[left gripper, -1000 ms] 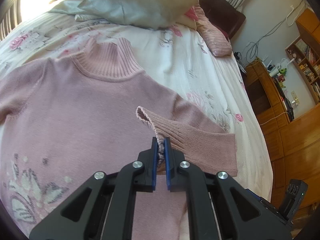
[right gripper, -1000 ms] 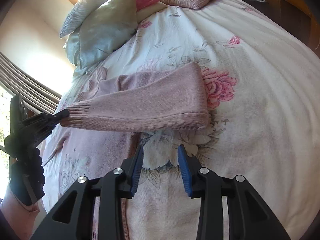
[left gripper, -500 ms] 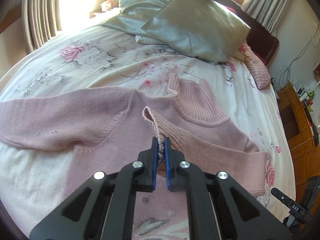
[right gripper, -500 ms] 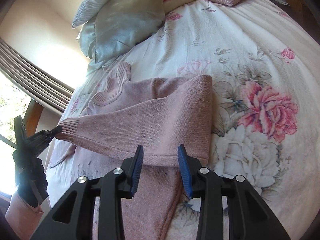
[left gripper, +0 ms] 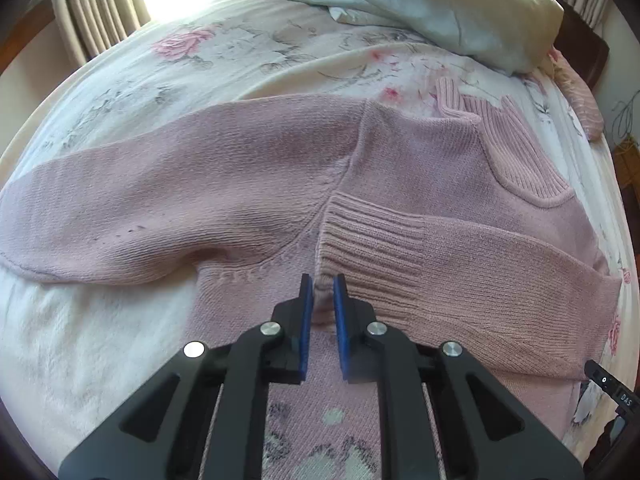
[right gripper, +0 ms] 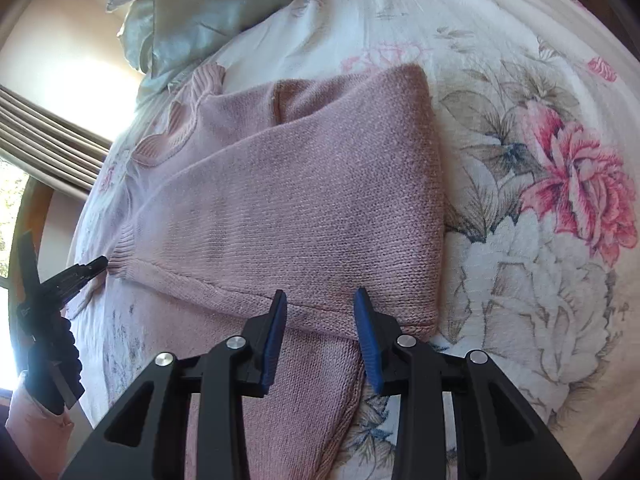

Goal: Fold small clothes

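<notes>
Lettering reading "DAS" shows on a small black device (left gripper: 622, 396) at the lower right edge of the left wrist view; no other writing can be read

Nearest in that view, the left gripper (left gripper: 320, 286) points forward and slightly down over the sweater (left gripper: 400, 168), its blue pads nearly together with only a narrow gap, and the corner of the ribbed cuff (left gripper: 372, 248) sits at that gap; whether the pads actually pinch the knit cannot be told. The cuff belongs to the sleeve (left gripper: 500, 280) folded across the chest, running off to the right. The other sleeve (left gripper: 140, 200) lies spread out flat to the left, and the ribbed collar (left gripper: 508, 136) lies beyond

From the right wrist view, the right gripper (right gripper: 320, 312) hovers with its pads wide apart and nothing between them, just above the lower edge of the folded sleeve. At the far left the left gripper's black tips meet the cuff, held by a gloved hand (right gripper: 52, 364) with a pink sleeve at the wrist

All of this lies on a bedspread (right gripper: 540, 120) printed with roses. Farther back rest grey-green pillows (left gripper: 440, 4), with curtains (left gripper: 100, 12) by the bright window
</notes>
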Demonstrator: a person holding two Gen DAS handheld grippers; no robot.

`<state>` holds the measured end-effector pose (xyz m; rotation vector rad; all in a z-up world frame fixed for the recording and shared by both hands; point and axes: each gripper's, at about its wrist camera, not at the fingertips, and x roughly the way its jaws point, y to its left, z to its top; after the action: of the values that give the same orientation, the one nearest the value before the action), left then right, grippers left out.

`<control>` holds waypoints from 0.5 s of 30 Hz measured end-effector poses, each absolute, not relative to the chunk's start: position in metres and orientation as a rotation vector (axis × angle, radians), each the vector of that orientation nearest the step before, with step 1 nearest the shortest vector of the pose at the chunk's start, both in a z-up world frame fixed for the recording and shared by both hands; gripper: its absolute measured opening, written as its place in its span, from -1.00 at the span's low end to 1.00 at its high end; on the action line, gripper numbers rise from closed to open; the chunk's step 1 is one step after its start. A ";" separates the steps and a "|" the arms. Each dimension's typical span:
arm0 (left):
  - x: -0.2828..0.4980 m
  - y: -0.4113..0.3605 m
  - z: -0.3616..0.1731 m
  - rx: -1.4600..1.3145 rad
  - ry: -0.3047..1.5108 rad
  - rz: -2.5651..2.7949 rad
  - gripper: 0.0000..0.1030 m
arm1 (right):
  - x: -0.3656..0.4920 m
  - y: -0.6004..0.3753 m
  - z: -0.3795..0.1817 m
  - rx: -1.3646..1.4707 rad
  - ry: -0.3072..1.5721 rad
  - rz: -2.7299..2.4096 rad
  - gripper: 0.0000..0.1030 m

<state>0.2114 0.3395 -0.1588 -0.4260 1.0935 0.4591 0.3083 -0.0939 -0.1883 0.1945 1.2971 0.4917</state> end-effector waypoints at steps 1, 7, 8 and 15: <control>0.206 0.339 -0.149 -0.422 1.055 0.465 -0.67 | 0.306 -0.092 -0.177 0.203 1.267 0.510 -0.28; 0.225 0.309 -0.144 -0.386 1.066 0.328 -0.39 | 0.301 -0.062 -0.158 0.169 1.232 0.543 -0.19; 0.229 0.305 -0.152 -0.377 1.085 0.319 -0.39 | 0.301 -0.058 -0.163 0.160 1.248 0.531 -0.19; 0.239 0.302 -0.206 -0.402 1.202 0.304 -0.39 | 0.299 -0.048 -0.209 0.148 1.345 0.470 -0.22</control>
<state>0.2393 0.3021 -0.2064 -0.4021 1.2022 0.3041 0.2986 -0.0483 -0.2086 0.1483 1.3448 0.4701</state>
